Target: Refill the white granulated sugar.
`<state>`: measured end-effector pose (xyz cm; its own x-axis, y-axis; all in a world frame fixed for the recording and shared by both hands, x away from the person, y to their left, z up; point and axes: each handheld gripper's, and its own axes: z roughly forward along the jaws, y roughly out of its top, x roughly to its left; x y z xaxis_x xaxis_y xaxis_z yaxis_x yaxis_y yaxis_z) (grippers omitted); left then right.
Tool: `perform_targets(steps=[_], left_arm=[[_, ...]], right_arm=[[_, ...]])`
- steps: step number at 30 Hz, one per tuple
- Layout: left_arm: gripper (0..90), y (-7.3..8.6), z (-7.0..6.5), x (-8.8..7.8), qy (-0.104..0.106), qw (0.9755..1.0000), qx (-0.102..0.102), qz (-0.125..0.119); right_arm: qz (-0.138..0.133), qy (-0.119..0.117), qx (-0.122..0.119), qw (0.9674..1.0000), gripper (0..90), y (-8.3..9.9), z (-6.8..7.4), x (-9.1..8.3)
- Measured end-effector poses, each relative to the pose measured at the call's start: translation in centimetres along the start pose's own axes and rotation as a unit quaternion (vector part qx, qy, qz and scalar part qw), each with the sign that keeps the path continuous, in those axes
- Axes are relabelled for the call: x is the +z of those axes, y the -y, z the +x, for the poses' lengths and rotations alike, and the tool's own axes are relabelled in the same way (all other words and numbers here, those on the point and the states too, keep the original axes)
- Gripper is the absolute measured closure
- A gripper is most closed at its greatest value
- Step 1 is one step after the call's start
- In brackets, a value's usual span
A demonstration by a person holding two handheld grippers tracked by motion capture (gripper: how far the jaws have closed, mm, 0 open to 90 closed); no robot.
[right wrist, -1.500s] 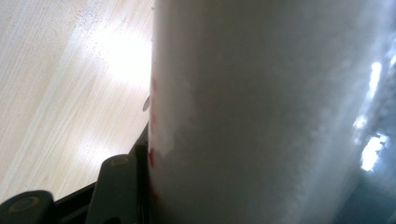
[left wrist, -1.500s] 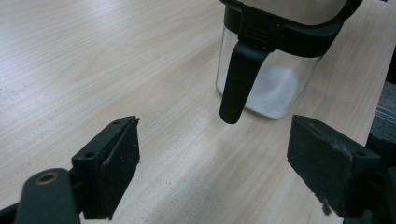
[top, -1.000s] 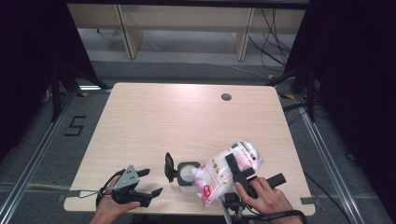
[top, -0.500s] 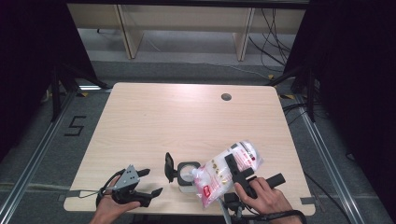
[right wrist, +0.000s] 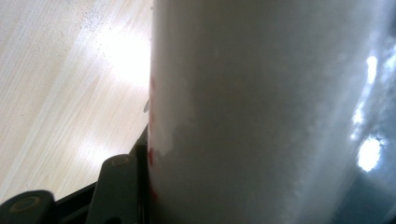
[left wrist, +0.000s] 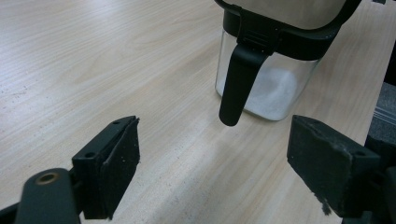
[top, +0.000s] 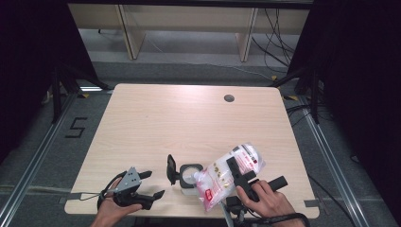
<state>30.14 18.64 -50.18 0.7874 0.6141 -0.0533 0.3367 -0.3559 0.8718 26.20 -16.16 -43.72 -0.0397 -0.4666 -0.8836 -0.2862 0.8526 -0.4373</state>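
A small glass jar with white powder in its bottom stands near the table's front edge. Its black lid is flipped up on the left side, and a black latch hangs down from the rim. My right gripper is shut on a clear plastic bag of white grains with red print. The bag is tilted, its lower end over the jar's mouth. Up close the bag presses against one black finger. My left gripper rests open left of the jar, its jaws wide apart around nothing.
The light wooden table has a round cable hole at its far right. Beyond its far edge are wooden shelf legs and cables on the floor. A "5" mark is taped on the floor at left.
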Motion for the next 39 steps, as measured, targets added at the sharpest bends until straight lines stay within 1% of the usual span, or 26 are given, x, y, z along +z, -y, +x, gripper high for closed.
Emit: perform_targets(steps=[1,4,5,7,8,9,10,11,15,16,18,20,21,22,23,24,25,26,28,29,30,33,34,35,36,39], left_arm=[[16.5,0.07,-0.16,-0.05,-0.004,0.9999,-0.011,0.005],[16.5,-0.01,-0.03,-0.04,0.0,1.0,0.0,0.002],[16.5,0.03,-0.17,0.0,0.0,0.9999,-0.013,0.0],[16.5,0.05,-0.16,-0.03,-0.003,0.9999,-0.01,0.005],[16.5,0.07,-0.2,0.03,0.0,0.9999,-0.012,-0.001],[16.5,-0.01,-0.06,-0.05,0.002,1.0,0.002,0.001],[16.5,-0.03,-0.01,-0.04,0.003,1.0,0.004,-0.001],[16.5,-0.07,0.02,-0.06,0.003,1.0,0.004,0.001],[16.6,-0.01,-0.02,-0.05,0.003,1.0,0.005,0.001],[16.5,-0.04,-0.01,-0.04,0.002,1.0,0.004,0.0],[16.6,-0.05,0.04,-0.04,0.0,1.0,0.006,0.003],[16.6,-0.01,-0.06,-0.06,0.002,1.0,0.003,0.002],[16.6,-0.02,-0.02,-0.06,0.003,1.0,0.006,0.002],[16.6,-0.04,-0.01,-0.03,0.003,1.0,0.005,0.0],[16.6,-0.03,-0.03,-0.01,0.001,1.0,-0.001,0.001],[16.6,0.0,-0.21,0.06,-0.002,0.9999,-0.012,-0.001],[16.6,-0.02,-0.08,0.0,-0.001,1.0,0.0,0.002],[16.6,-0.01,-0.09,-0.02,0.002,1.0,0.001,0.003],[16.6,-0.04,-0.11,-0.07,0.0,1.0,0.001,0.001],[16.6,-0.06,-0.01,-0.01,0.003,1.0,0.004,0.0],[16.6,-0.07,0.04,-0.05,0.0,1.0,0.009,0.004],[16.6,-0.02,-0.12,-0.09,0.0,1.0,0.001,0.004],[16.6,-0.05,-0.07,-0.06,0.002,1.0,0.002,0.001],[16.6,-0.07,0.02,-0.02,0.003,1.0,0.006,0.0],[16.6,-0.06,0.03,-0.05,0.0,1.0,0.008,0.004],[16.6,-0.02,-0.12,-0.08,0.0,1.0,0.002,0.003]], right_arm=[[-0.001,-0.001,-0.003,1.0,47.2,-0.01,-0.02,0.02],[0.003,0.0,-0.011,0.9999,47.2,0.04,-0.14,-0.07],[0.001,0.001,-0.004,1.0,47.2,0.03,-0.09,-0.06],[0.001,0.001,0.002,1.0,47.3,-0.03,-0.08,-0.07],[-0.001,0.003,-0.011,0.9999,47.3,0.09,-0.26,-0.03],[0.001,0.002,0.0,1.0,47.3,0.06,-0.16,-0.08],[0.006,0.003,0.014,0.9999,47.3,0.02,0.0,-0.17],[0.003,0.005,-0.005,1.0,47.3,0.13,-0.22,-0.11],[0.003,0.002,0.006,1.0,47.3,0.01,-0.1,-0.11],[-0.001,0.004,-0.012,0.9999,47.3,0.08,-0.28,-0.05],[0.002,0.0,0.006,1.0,47.3,-0.06,-0.06,-0.13],[0.005,0.0,-0.014,0.9999,47.3,0.01,-0.23,-0.12],[0.006,-0.001,0.015,0.9999,47.4,-0.13,0.16,-0.15],[-0.001,0.003,-0.008,1.0,47.3,-0.03,-0.08,-0.05],[0.0,0.0,0.001,1.0,47.4,-0.03,0.05,-0.04],[-0.001,0.003,-0.006,1.0,47.4,-0.04,-0.03,-0.06],[0.0,0.001,-0.006,1.0,47.4,-0.07,-0.02,-0.06],[0.003,0.0,0.008,1.0,47.4,-0.17,0.15,-0.11],[-0.002,0.001,-0.019,0.9998,47.4,-0.1,-0.12,0.0],[0.003,-0.001,0.004,1.0,47.4,-0.18,0.14,-0.11],[0.002,0.001,-0.012,0.9999,47.4,-0.11,-0.03,-0.07],[0.003,0.001,-0.017,0.9999,47.4,-0.12,-0.09,-0.08],[0.004,-0.006,0.0,1.0,47.4,-0.19,0.05,-0.15],[0.005,0.002,0.004,1.0,47.4,-0.18,0.1,-0.19],[0.001,0.004,-0.015,0.9999,47.4,-0.06,-0.11,-0.12],[0.006,0.003,-0.028,0.9996,47.5,0.0,-0.29,-0.19]])
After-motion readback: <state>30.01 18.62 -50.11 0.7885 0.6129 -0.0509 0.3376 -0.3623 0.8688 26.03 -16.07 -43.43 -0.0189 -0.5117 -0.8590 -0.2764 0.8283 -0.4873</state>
